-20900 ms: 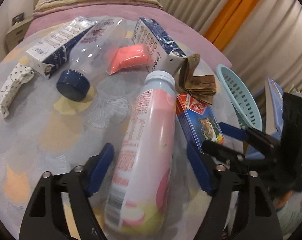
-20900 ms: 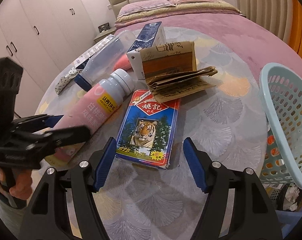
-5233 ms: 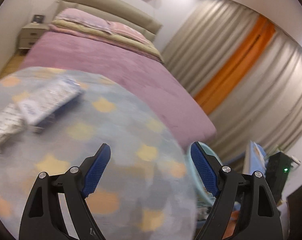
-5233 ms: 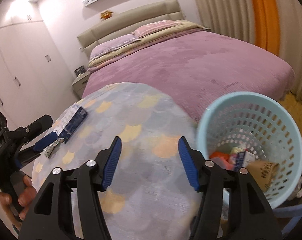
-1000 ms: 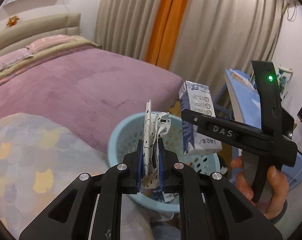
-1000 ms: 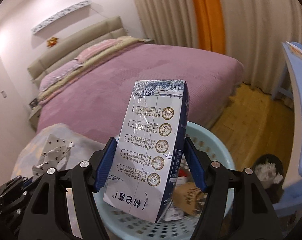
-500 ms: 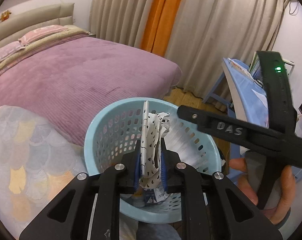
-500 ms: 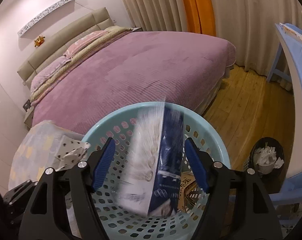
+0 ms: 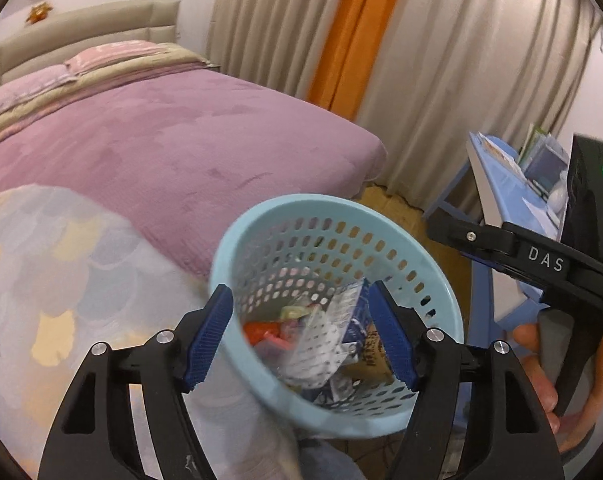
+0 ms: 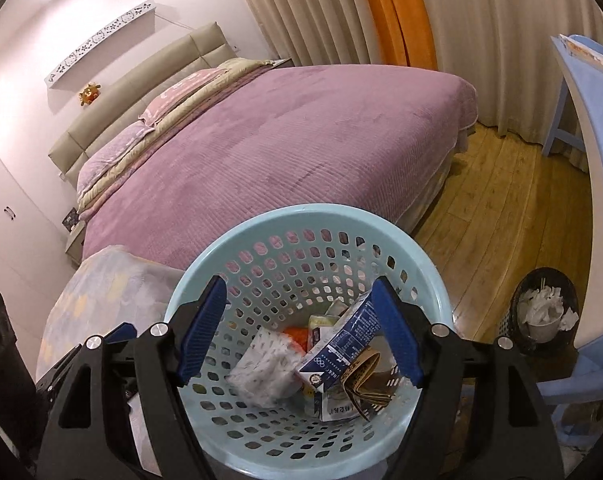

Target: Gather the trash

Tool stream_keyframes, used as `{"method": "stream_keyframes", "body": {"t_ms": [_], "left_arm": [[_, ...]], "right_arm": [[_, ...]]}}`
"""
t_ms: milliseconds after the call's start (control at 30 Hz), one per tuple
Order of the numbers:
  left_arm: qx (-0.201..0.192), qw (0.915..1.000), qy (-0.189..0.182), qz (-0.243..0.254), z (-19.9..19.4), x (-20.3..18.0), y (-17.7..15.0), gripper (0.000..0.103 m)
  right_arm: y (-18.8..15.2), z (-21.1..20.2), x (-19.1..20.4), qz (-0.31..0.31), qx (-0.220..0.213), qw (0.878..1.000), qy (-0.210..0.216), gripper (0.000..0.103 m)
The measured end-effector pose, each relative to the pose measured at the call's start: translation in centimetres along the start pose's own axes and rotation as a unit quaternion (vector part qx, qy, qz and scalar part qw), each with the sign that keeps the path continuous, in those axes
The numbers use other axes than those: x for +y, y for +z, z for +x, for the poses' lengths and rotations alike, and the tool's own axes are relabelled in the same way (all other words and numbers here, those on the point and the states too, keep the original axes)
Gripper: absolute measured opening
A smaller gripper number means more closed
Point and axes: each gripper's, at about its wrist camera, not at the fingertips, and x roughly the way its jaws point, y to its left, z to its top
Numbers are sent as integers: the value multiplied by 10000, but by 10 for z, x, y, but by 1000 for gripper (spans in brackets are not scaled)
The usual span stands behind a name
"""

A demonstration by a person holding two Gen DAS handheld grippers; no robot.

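Note:
A light blue perforated basket stands beside the table and shows in the right wrist view too. Inside lie the blue and white carton, the white spotted wrapper, folded brown paper and a red piece. My left gripper is open and empty above the basket. My right gripper is open and empty above the basket; its body shows at the right of the left wrist view.
The round table with the pastel scale-pattern cloth is at the left. A purple bed lies behind. A blue desk and a small black bin with tissues stand at the right on the wood floor.
My left gripper has opened and the spotted wrapper has dropped into the basket. The carton released by my right gripper has landed inside the basket.

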Motion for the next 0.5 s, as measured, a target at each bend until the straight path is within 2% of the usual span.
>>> {"method": "stream_keyframes", "body": {"t_ms": [233,400,500], "left_arm": [[-270,9993,156,-198,-37,16,-7,71],[-522,9976,336,-305,-63,21,-10,79],[-660,9963,396,-387,-81,24,-15,80]], "right_arm": [[-7,-10,24,-314,-21,9994,138,71],[-14,-22,50,-717,-178,9972,81,72],[-17,-31,61,-843,-284,9960,101,77]]}}
